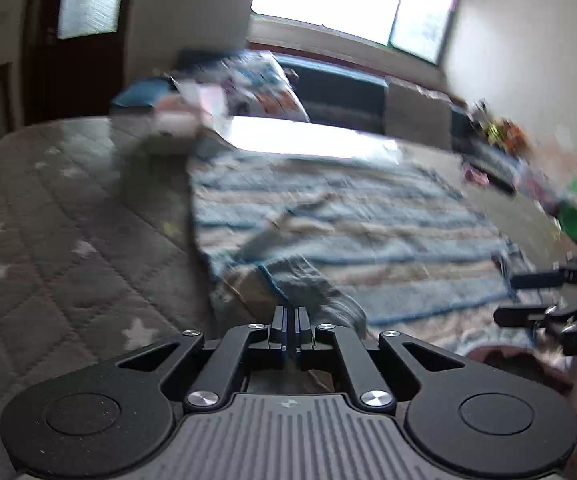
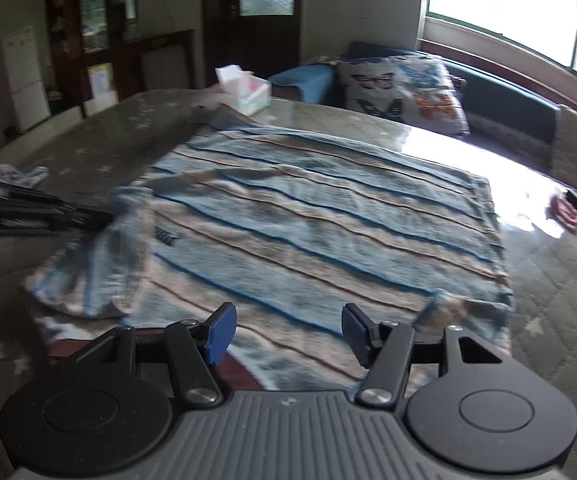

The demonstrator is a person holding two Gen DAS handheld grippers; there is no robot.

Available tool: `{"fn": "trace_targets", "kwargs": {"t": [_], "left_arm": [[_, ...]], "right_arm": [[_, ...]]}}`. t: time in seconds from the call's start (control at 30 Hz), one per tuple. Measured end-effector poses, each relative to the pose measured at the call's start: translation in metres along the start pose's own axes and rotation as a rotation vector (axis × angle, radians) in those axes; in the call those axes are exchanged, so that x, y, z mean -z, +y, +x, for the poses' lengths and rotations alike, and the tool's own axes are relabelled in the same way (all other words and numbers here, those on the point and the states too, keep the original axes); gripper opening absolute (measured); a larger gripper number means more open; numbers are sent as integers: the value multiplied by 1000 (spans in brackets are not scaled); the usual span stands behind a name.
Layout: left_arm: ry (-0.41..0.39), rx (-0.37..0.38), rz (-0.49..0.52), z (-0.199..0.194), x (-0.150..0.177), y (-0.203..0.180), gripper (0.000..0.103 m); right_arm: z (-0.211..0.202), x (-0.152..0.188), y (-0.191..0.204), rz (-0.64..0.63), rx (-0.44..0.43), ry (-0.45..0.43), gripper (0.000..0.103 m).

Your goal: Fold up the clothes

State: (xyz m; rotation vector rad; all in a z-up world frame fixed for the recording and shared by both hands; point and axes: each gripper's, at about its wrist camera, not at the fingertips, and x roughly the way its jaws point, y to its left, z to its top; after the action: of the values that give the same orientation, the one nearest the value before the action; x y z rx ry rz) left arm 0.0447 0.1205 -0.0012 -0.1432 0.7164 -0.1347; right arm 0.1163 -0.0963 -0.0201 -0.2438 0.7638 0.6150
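Note:
A blue, beige and brown striped shirt (image 2: 308,216) lies spread flat on a grey quilted table cover with white stars (image 2: 100,148). It also shows in the left wrist view (image 1: 348,216), blurred. My left gripper (image 1: 291,312) is shut on the shirt's left sleeve (image 1: 304,280) and holds it lifted; it appears from the side in the right wrist view (image 2: 106,216). My right gripper (image 2: 288,330) is open and empty, just above the shirt's near edge; its fingers (image 1: 528,280) show at the right of the left wrist view.
A tissue box (image 2: 248,94) stands at the table's far side. A butterfly cushion (image 2: 404,92) leans on a dark blue sofa (image 2: 508,100) under the window. A small patterned cloth (image 2: 20,174) lies at the left, a pink item (image 2: 566,210) at the right.

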Motion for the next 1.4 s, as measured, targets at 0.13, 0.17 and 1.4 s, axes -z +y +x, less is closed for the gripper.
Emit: {"fn": "trace_targets", "kwargs": {"t": [0.13, 0.17, 1.4], "left_arm": [[12, -4, 31, 0, 0, -2, 5], [2, -7, 26, -2, -2, -1, 5], [-21, 5, 251, -7, -1, -29, 9]], "right_arm": [[3, -6, 22, -60, -142, 13, 39], [6, -8, 28, -82, -174, 16, 37], [-9, 9, 45, -117, -236, 20, 10]]}}
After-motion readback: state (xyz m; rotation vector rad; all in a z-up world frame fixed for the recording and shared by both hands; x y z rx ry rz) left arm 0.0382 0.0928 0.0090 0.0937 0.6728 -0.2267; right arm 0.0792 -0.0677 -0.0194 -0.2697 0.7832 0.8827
